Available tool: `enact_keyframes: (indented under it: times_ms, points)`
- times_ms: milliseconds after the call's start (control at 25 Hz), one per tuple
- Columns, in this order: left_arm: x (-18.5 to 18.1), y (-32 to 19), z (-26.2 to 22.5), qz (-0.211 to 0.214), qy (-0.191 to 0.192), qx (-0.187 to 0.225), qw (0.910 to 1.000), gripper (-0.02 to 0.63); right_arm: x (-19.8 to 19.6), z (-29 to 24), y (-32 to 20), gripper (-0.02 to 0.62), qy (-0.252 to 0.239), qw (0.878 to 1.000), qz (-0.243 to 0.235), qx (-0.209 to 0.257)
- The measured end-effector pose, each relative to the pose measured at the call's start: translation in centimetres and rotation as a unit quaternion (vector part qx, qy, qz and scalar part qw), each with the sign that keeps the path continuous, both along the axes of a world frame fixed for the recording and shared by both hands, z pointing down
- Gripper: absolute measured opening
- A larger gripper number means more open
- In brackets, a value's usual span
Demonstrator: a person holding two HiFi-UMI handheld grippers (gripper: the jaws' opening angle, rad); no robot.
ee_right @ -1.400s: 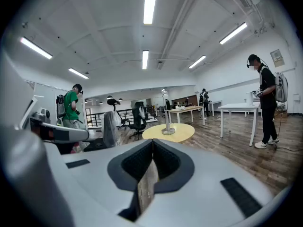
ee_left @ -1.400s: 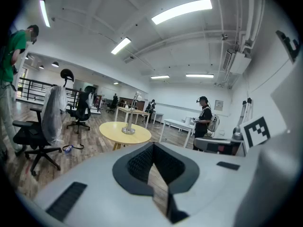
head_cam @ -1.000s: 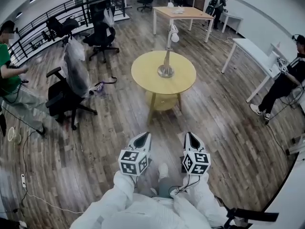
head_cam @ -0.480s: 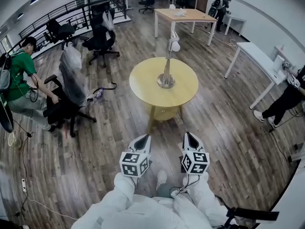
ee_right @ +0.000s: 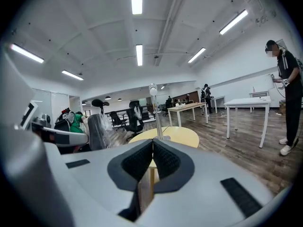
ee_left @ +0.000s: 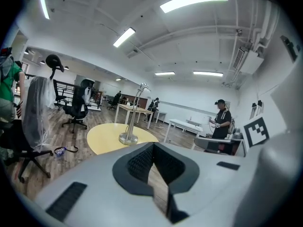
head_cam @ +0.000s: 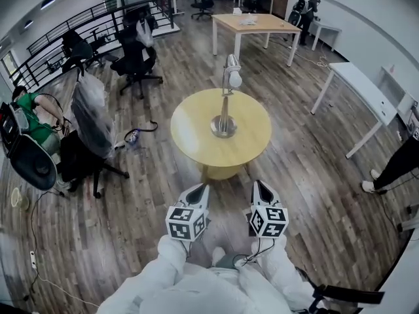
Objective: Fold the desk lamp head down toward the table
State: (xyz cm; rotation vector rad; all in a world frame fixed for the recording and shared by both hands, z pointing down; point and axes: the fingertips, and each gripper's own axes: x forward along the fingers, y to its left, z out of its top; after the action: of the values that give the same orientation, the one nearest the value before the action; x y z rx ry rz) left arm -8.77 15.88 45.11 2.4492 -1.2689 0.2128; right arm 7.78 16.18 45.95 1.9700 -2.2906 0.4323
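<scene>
A silver desk lamp (head_cam: 223, 125) stands on a round yellow table (head_cam: 249, 146). Its stem is upright and its white head (head_cam: 234, 78) sits high at the top. Both grippers hover side by side over the wood floor, short of the table's near edge. My left gripper (head_cam: 200, 187) is shut and empty, and my right gripper (head_cam: 260, 184) is shut and empty too. In the left gripper view the lamp (ee_left: 129, 137) stands ahead, left of the closed jaws (ee_left: 153, 146). From the right gripper view, the lamp stem (ee_right: 157, 124) rises just beyond the closed jaws (ee_right: 152, 141).
A plastic-covered office chair (head_cam: 91, 116) and black chairs (head_cam: 134, 54) stand left of the table. A person in green (head_cam: 38, 118) crouches at far left. A wooden desk (head_cam: 256, 22) is behind, a white table (head_cam: 357, 84) to the right, and a person (ee_right: 287, 86) beyond it.
The table and lamp have drawn nearer as both grippers moved forward together, still shut. The person in green has crouched down at left; the person at right has slid toward the frame edge.
</scene>
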Motion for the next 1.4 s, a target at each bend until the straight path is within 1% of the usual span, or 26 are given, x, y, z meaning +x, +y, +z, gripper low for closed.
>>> enact_keyframes:
  times_ms: [120, 280, 560, 920, 1400]
  points:
    - [1.0, -2.2, 0.1, -0.005, 0.0, -0.002, 1.0, 0.002, 1.0, 0.3, -2.2, 0.012, -0.002, 1.0, -0.005, -0.002]
    - [1.9, -3.9, 0.9, -0.007, -0.001, -0.011, 0.9999, 0.002, 2.2, 0.9, -4.1, 0.012, -0.005, 1.0, -0.006, -0.007]
    - [2.3, -6.2, 2.3, -0.016, -0.004, -0.027, 0.9995, 0.002, 2.5, 2.6, -6.1, 0.012, -0.013, 1.0, -0.015, -0.023]
    - [2.8, -9.5, 1.9, -0.018, -0.008, -0.023, 0.9995, 0.001, 3.2, 3.1, -9.3, 0.012, -0.014, 0.999, -0.015, -0.03]
    - [3.8, -17.4, 1.5, -0.002, -0.006, -0.008, 1.0, 0.002, 4.3, 2.8, -16.6, 0.012, -0.007, 1.0, -0.003, -0.025]
